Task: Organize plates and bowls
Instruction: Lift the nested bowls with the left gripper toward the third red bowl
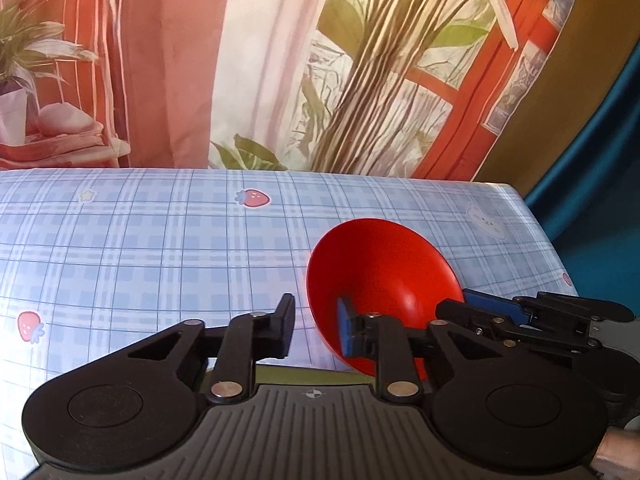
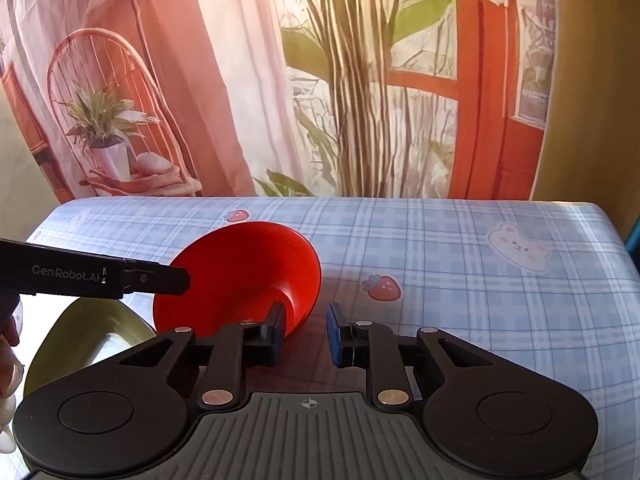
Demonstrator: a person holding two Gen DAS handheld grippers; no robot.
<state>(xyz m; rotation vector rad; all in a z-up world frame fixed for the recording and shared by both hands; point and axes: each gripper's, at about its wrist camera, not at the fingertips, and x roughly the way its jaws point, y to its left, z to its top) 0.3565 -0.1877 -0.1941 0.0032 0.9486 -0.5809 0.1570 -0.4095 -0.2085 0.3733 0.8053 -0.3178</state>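
Note:
A red bowl (image 1: 384,276) is tilted steeply on the blue checked tablecloth (image 1: 140,248), its opening turned toward the left. My left gripper (image 1: 316,330) is open; its right finger's blue pad (image 1: 345,332) is inside the bowl, its left finger outside. In the right wrist view the red bowl (image 2: 244,276) lies left of centre. My right gripper (image 2: 306,336) is open, its left finger (image 2: 274,336) against the bowl's lower rim, its right finger clear of it. A green bowl (image 2: 80,344) sits below the left gripper's body (image 2: 92,276).
The table's far edge runs along a printed curtain backdrop (image 2: 320,80). The table's right edge (image 1: 552,248) is close to the red bowl. A strip of green rim (image 1: 312,376) shows under my left gripper. A hand (image 2: 8,344) shows at the far left.

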